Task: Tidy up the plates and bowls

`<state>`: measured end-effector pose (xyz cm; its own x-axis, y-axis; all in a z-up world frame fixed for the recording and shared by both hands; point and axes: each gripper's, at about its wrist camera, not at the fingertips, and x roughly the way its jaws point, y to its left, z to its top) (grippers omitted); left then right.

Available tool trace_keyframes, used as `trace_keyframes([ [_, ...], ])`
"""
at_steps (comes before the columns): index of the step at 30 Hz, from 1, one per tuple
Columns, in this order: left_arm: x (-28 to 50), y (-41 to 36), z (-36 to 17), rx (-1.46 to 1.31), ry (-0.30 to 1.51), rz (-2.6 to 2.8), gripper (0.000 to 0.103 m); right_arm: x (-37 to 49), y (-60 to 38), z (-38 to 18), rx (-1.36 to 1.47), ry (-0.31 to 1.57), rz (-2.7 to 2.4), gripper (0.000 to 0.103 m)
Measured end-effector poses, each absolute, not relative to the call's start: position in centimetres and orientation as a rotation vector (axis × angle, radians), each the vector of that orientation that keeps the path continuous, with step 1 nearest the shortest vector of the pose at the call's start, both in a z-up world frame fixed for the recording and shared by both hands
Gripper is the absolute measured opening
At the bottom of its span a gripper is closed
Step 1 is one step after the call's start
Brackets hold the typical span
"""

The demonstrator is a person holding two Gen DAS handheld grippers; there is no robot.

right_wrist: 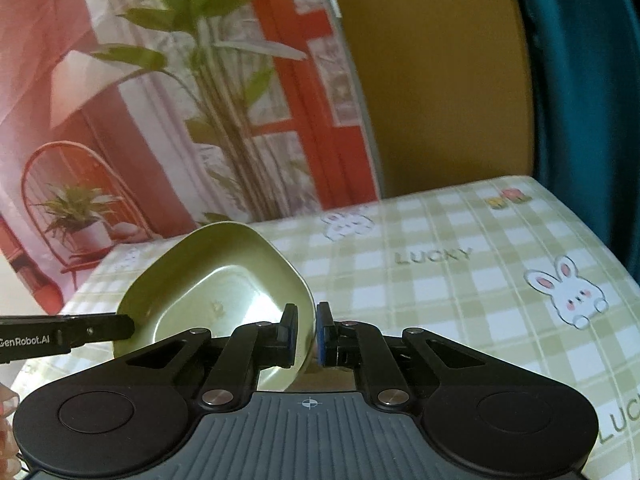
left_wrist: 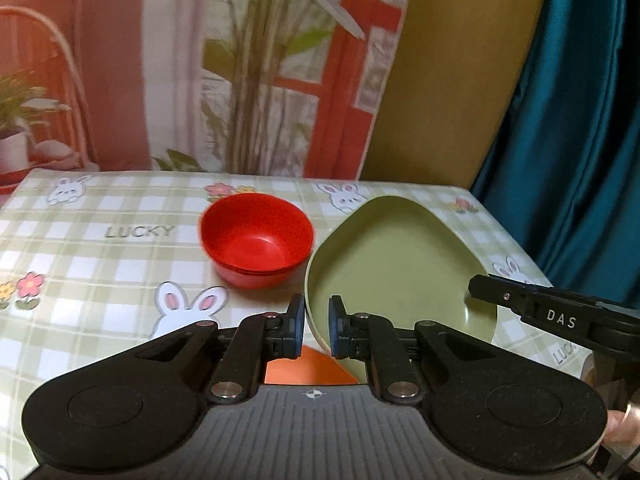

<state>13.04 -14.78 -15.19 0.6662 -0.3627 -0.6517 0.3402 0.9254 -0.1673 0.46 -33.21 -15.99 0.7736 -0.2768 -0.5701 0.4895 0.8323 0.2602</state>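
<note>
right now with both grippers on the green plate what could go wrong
1. The left gripper and the right gripper each pinch only the thin rim of the green plate, which is tilted; uneven pulling could twist it loose.
2. The red bowl sits close beside the plate, so a sideways swing may knock it.
3. An orange item lies underneath, partly hidden.

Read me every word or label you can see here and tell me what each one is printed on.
"LUCKY": on the checked tablecloth, printed more than once.
"LUC": a cut-off repeat at the tablecloth's near right edge.
"DAS": white letters on the side of the right tongs.
"GenRobot.AI": on the side of the left tongs; first letter partly cut off.
No other text shows.
</note>
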Motion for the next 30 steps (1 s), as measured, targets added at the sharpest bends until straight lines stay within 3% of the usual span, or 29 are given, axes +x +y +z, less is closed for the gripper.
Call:
trace_keyframes([
  [13,9.8,-8.0,-16.9,-0.163,0.780,-0.287,0.014,4.2,-27.1,-16.5,0.329,0.649,-0.338,0.009],
  [30,8.3,-6.6,-18.9,-0.192,0.844,-0.250,0.014,5.7,-25.8,-19.0,0.319,0.752,-0.337,0.009],
])
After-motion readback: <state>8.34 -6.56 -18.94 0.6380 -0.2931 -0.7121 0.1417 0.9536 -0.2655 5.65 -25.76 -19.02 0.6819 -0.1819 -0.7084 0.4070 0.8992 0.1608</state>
